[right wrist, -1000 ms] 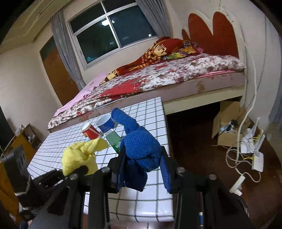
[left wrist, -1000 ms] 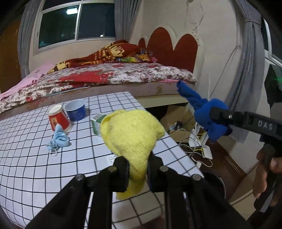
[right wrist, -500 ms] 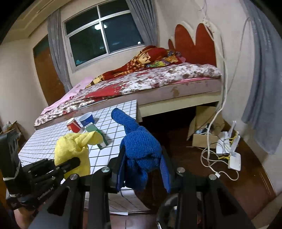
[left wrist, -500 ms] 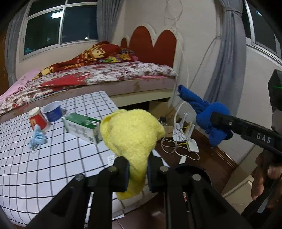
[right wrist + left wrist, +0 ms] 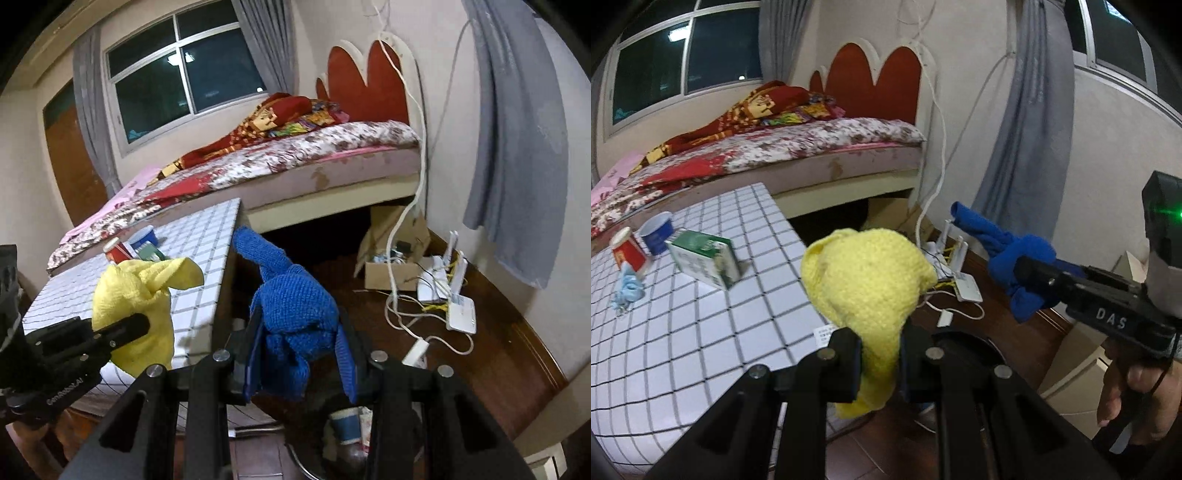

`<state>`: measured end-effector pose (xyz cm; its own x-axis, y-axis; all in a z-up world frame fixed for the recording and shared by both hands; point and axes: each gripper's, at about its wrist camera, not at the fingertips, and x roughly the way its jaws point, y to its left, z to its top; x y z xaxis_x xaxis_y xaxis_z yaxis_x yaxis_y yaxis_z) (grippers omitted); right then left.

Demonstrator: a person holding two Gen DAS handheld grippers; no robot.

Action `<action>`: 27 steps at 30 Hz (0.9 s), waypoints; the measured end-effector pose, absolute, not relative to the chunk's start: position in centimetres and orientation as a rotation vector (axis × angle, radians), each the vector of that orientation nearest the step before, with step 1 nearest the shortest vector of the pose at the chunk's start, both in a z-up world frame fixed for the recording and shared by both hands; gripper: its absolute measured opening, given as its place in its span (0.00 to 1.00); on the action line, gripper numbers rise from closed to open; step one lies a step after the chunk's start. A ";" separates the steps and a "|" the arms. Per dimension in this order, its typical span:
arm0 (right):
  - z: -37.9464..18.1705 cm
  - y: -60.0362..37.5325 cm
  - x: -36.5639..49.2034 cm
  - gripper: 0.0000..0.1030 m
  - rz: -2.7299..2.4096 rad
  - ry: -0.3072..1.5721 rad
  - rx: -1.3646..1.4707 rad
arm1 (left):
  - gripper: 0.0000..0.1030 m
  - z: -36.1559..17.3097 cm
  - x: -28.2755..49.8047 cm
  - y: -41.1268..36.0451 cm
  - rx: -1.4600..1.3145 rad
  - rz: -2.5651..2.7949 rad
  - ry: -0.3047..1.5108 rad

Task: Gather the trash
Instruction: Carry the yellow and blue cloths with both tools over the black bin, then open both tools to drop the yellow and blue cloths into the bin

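The left gripper (image 5: pixel 880 352) is clenching a yellow knitted cloth (image 5: pixel 866 284) between its fingers (image 5: pixel 846 360), the bulk of the cloth bulging above them and a tail hanging below, out past the corner of the white gridded surface (image 5: pixel 701 325). The right gripper (image 5: pixel 299 354) is gripping a blue knitted cloth (image 5: pixel 293 306) in the same way, its fingers (image 5: pixel 345 363) closing on the bunched middle while one end is sticking up and to the left. Both cloths are being held in the air beside the surface, the blue one over the dark wooden floor (image 5: pixel 491 354). Below the right gripper, a dark round bin (image 5: pixel 332 458) is showing, with a blue cup (image 5: pixel 345 426) lying inside it. On the surface, well apart from both grippers, a green and white carton (image 5: pixel 703 263) is lying on its side, with a red paper cup (image 5: pixel 628 251) and a blue paper cup (image 5: pixel 658 232) standing just beyond it and a crumpled light blue scrap (image 5: pixel 628 290) lying near the red cup. A bed (image 5: pixel 295 158) is standing behind the surface, and white routers (image 5: pixel 448 295) with tangled cables are sitting on the floor near the wall.
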<state>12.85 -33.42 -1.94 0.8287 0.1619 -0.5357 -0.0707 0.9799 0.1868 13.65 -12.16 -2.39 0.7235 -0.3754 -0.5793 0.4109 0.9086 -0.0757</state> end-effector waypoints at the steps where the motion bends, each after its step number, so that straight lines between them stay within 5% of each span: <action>1: -2.2 -33.8 12.7 0.36 0.118 0.586 0.161 | 0.16 -2.6 13.5 -12.8 0.064 -0.446 0.630; 27: -10.6 -40.4 10.9 0.36 0.001 0.816 0.123 | 0.16 -10.8 13.3 -20.8 0.124 -0.619 0.822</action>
<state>10.86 -40.41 -10.57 0.6853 0.0484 -0.7266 0.0462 0.9929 0.1097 13.35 -20.78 -10.84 0.5165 -0.4670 -0.7177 0.5603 0.8181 -0.1291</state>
